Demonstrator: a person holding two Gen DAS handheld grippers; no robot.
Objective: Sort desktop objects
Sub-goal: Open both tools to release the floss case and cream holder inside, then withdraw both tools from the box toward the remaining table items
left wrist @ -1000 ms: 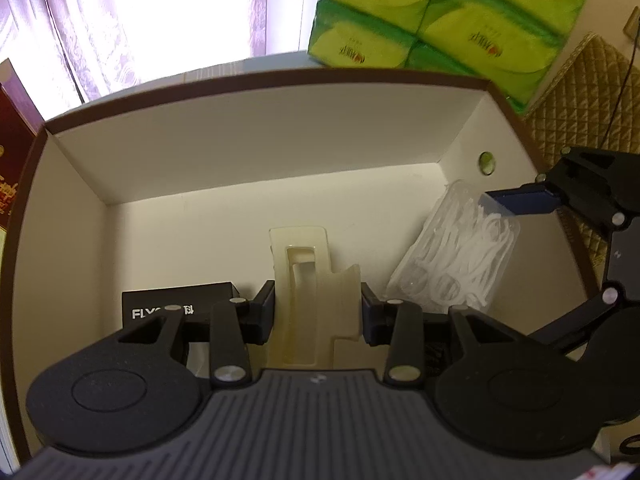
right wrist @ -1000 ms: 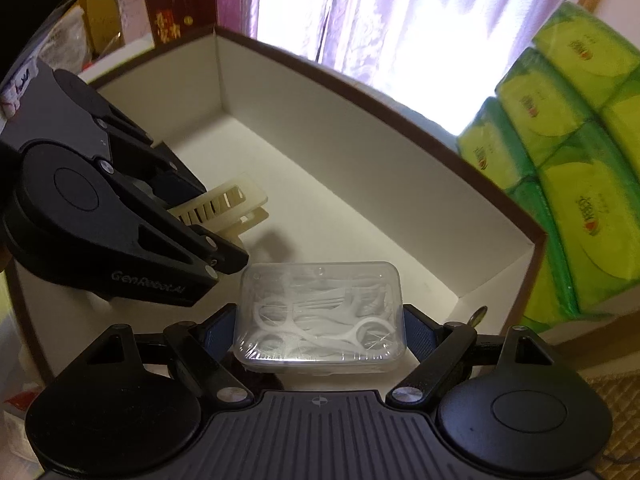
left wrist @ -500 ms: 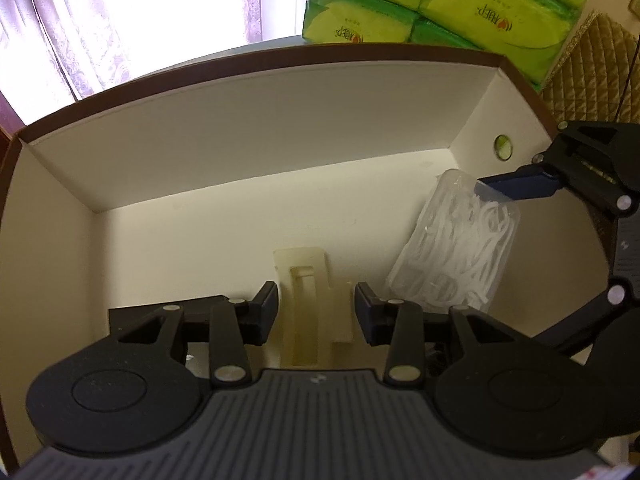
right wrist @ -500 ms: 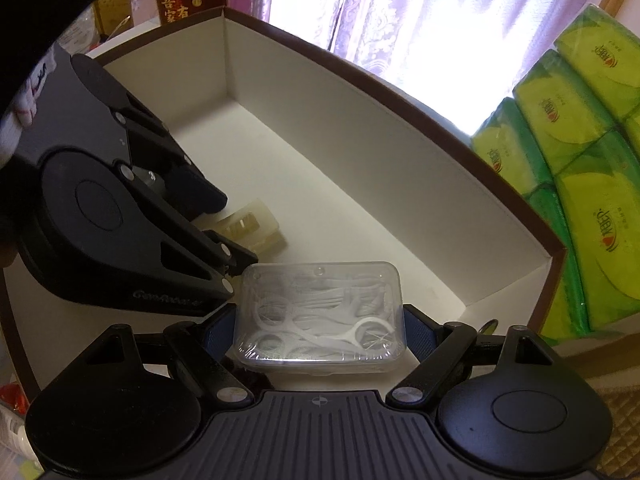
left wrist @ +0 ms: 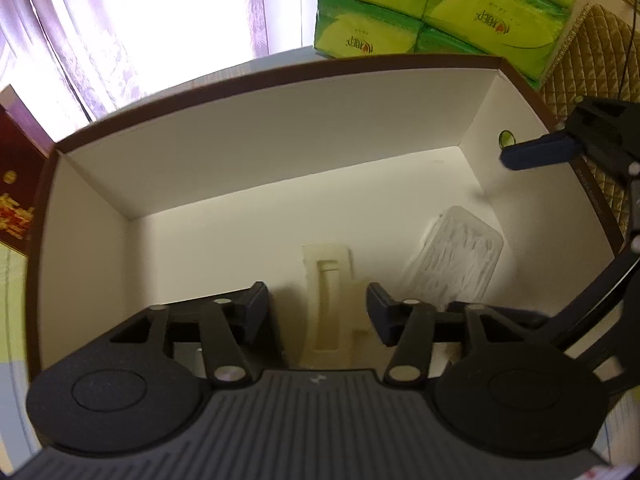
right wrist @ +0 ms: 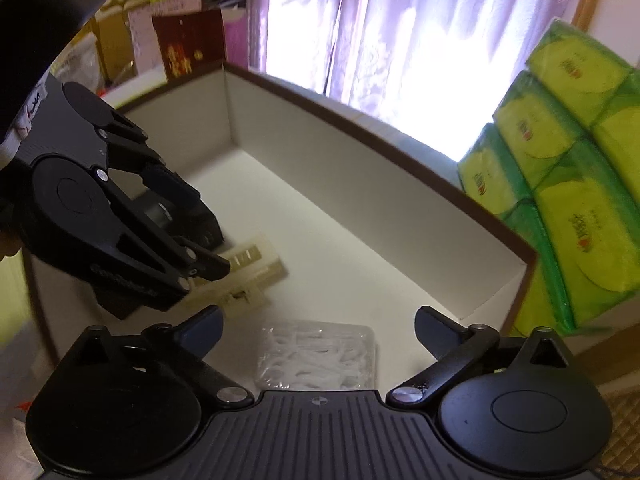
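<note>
A cream hair claw clip (left wrist: 328, 300) lies on the floor of the white-lined box (left wrist: 280, 168), below and between the fingers of my open, empty left gripper (left wrist: 318, 312). A clear case of white floss picks (left wrist: 452, 264) lies on the box floor at the right. In the right wrist view the floss case (right wrist: 320, 356) lies below my right gripper (right wrist: 318, 330), which is open and empty above it. The clip (right wrist: 248, 268) shows there beside the left gripper (right wrist: 192, 240). A black box (right wrist: 120, 300) sits under the left gripper, mostly hidden.
The box has a brown rim (right wrist: 400, 140) and a small hole in its right wall (left wrist: 506, 138). Green tissue packs (left wrist: 440, 12) are stacked behind it, also seen in the right wrist view (right wrist: 568, 176). A red carton (left wrist: 16, 184) stands at the left. Curtains hang behind.
My left gripper opened, let go of the hair clip and rose. My right gripper opened and dropped the floss case onto the box floor, then lifted.
</note>
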